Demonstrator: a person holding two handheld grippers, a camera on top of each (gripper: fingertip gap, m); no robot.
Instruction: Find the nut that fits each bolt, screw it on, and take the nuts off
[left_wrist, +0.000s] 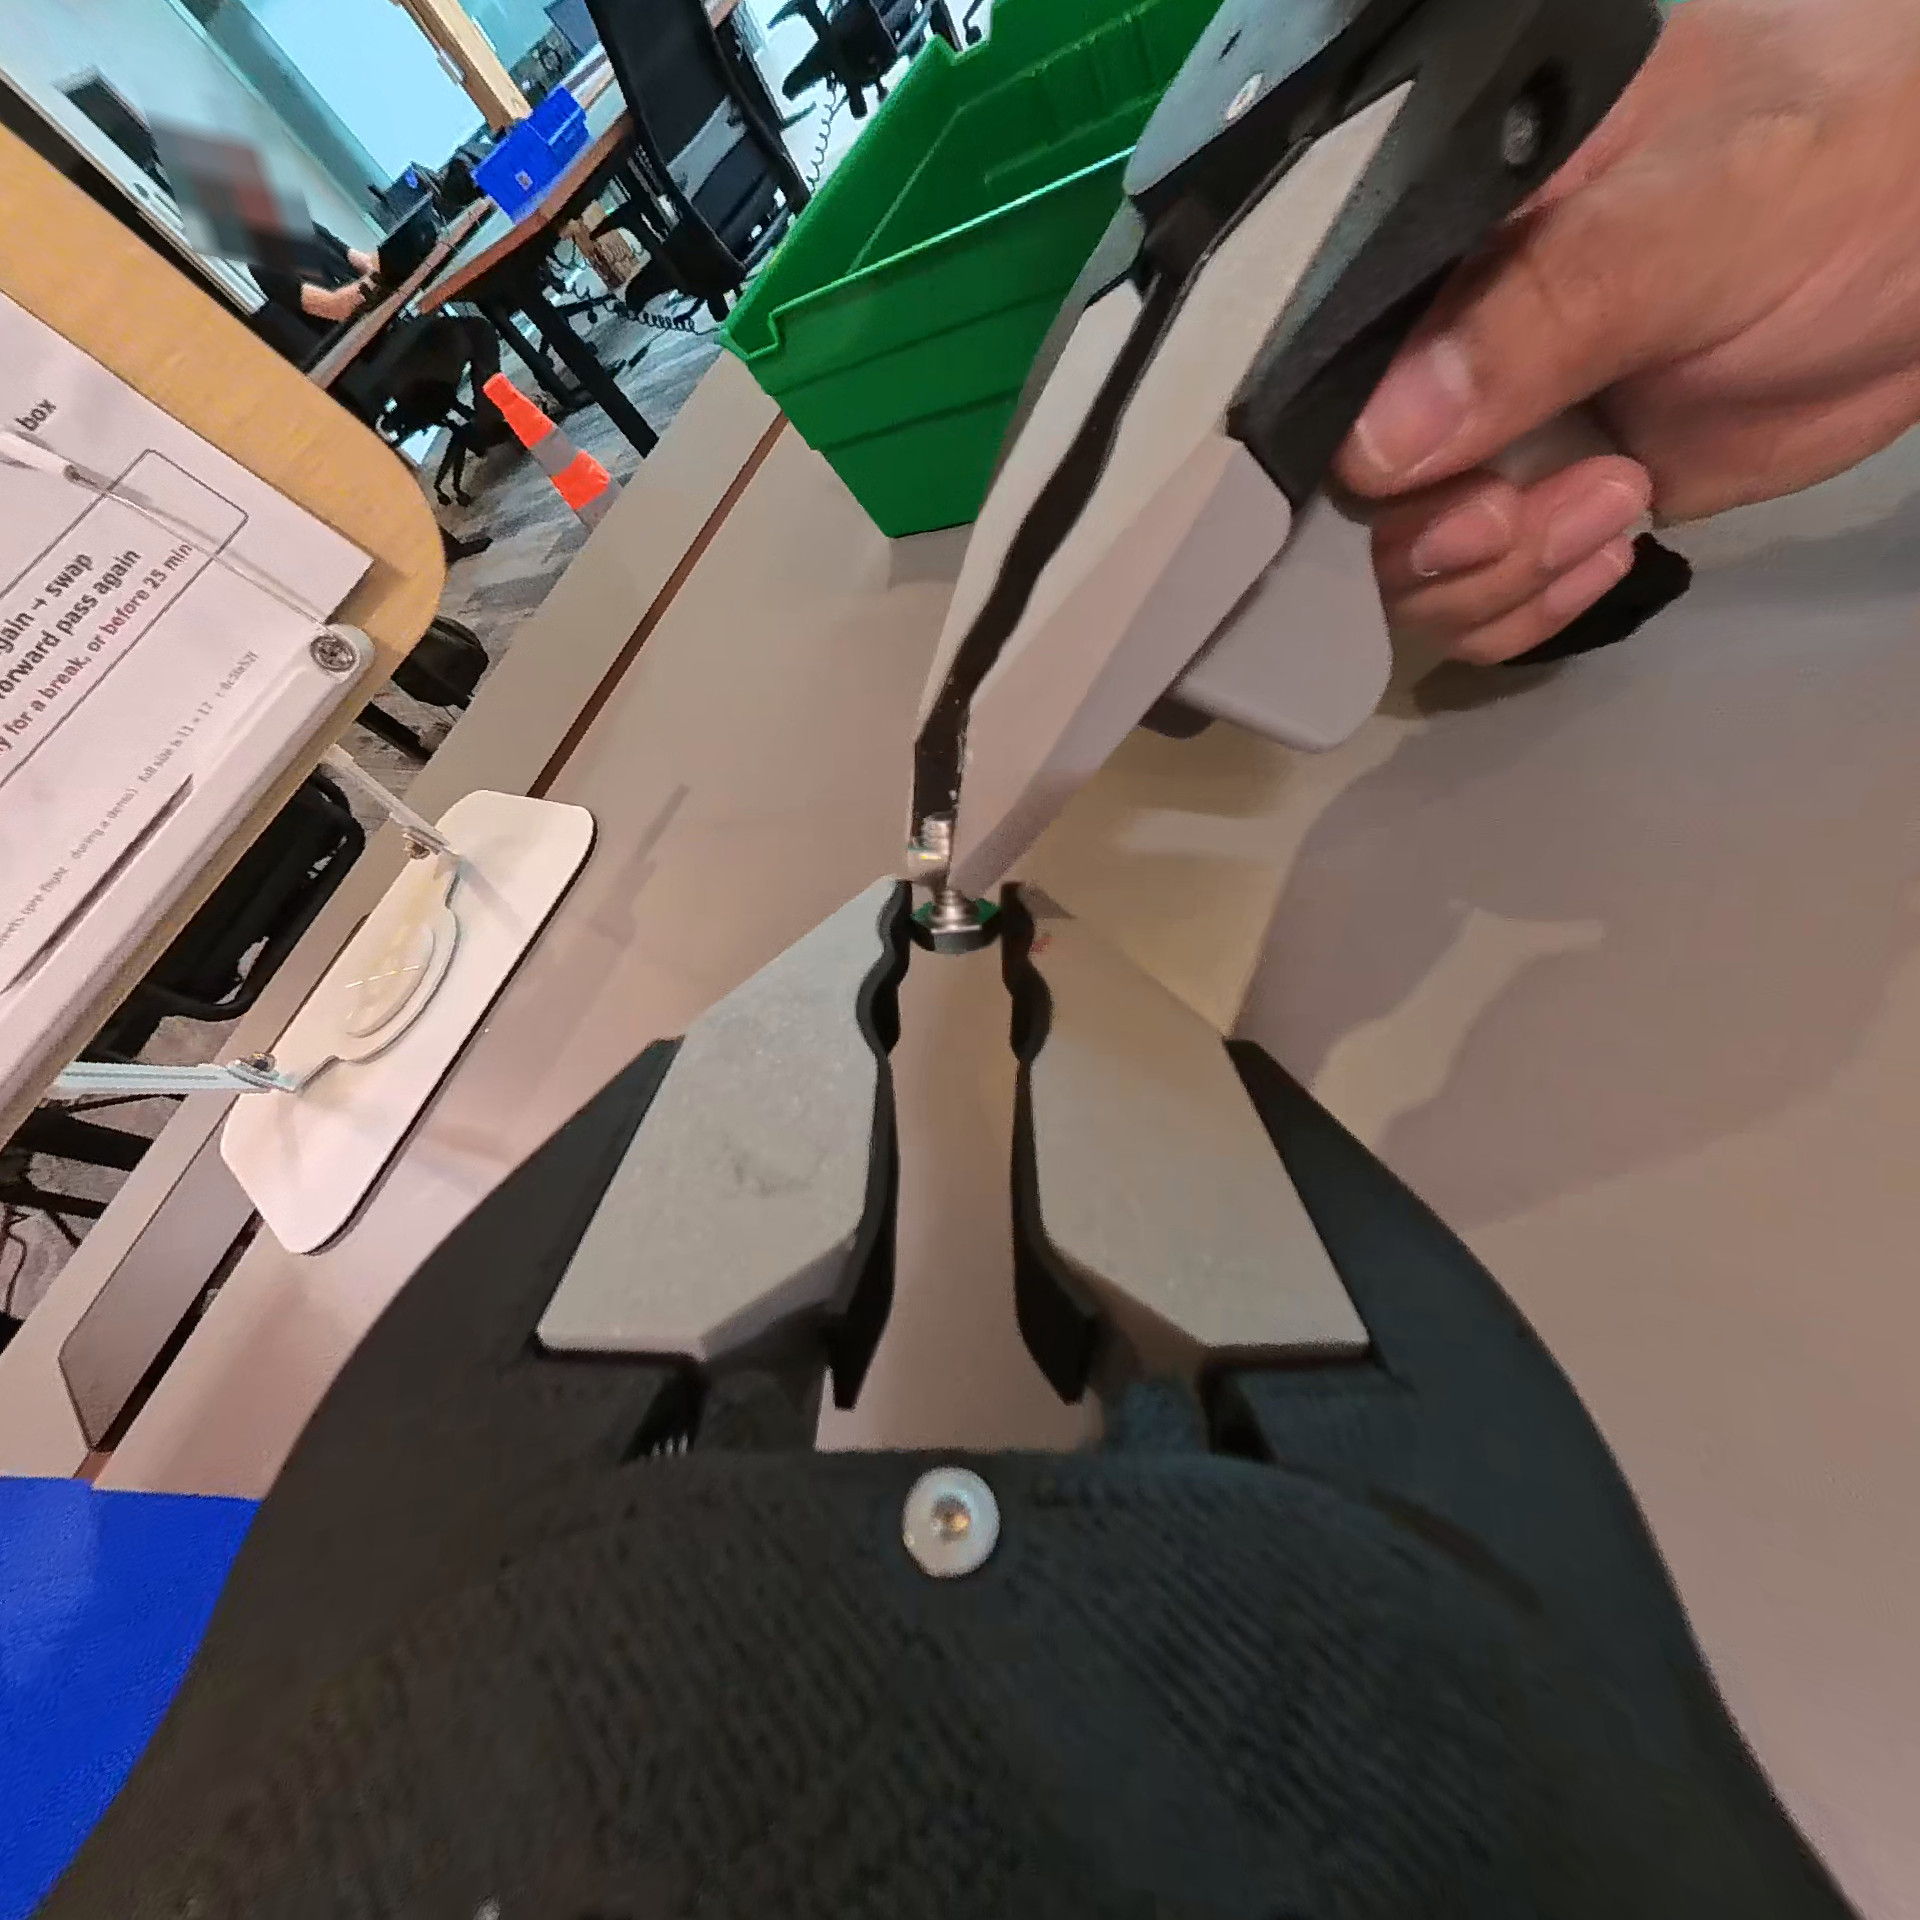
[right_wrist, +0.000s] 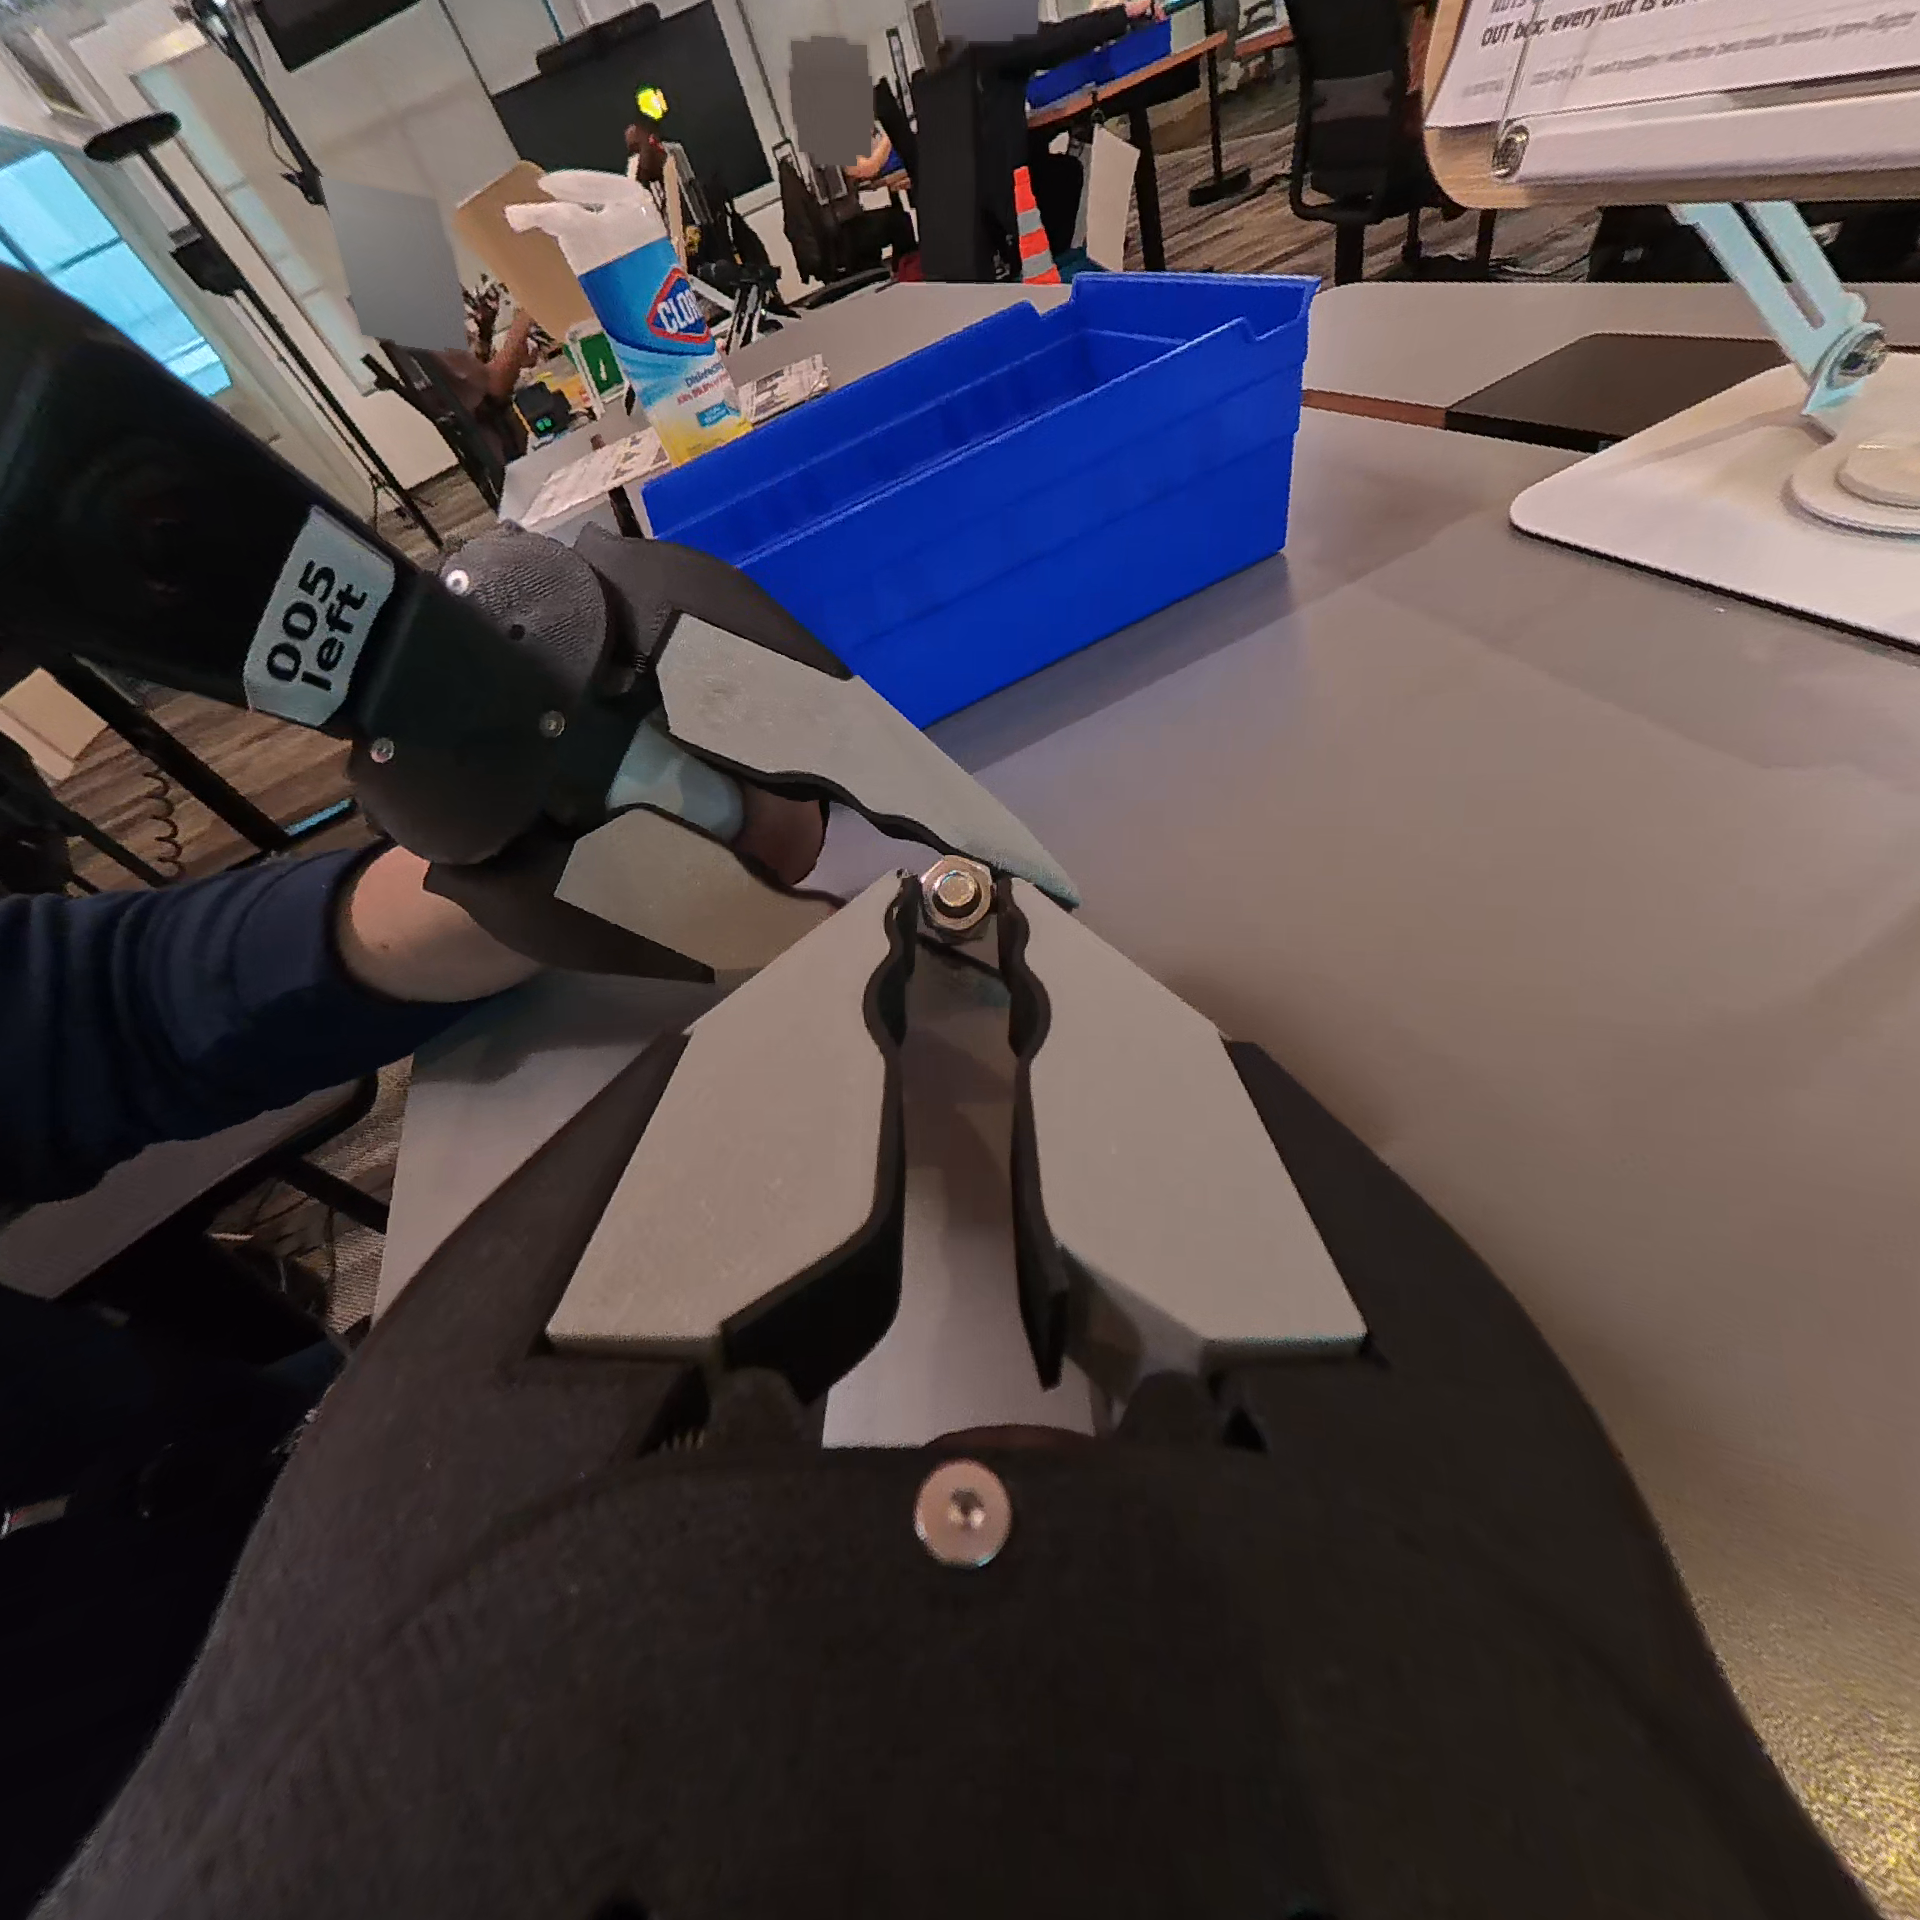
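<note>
While both grippers meet tip to tip above the grey surface (right_wrist: 1507, 831), the left gripper (left_wrist: 951, 920) has its jaws clamped on a small silver hex nut (left_wrist: 954, 928) with a green ring showing at its rim. Jaws of the right gripper (right_wrist: 954, 914) are clamped on a short silver bolt (left_wrist: 933, 844), seen in the left wrist view coming down from the upper right, held by a bare hand (left_wrist: 1662, 343). Bolt shaft points down into the nut; nut and bolt touch, both held off the surface. Right wrist view shows the nut face and bolt end (right_wrist: 954, 896) head-on between its own fingertips, left gripper coming in from the left, held by a hand in a dark blue sleeve (right_wrist: 156, 997). Farther back: white stand base (left_wrist: 405, 1008) at the left edge in the left wrist view, green plastic bin (left_wrist: 914, 312) beyond the right gripper. Right wrist view has a blue plastic bin (right_wrist: 1018, 499) behind, a wipes canister (right_wrist: 655, 312) beyond it.
</note>
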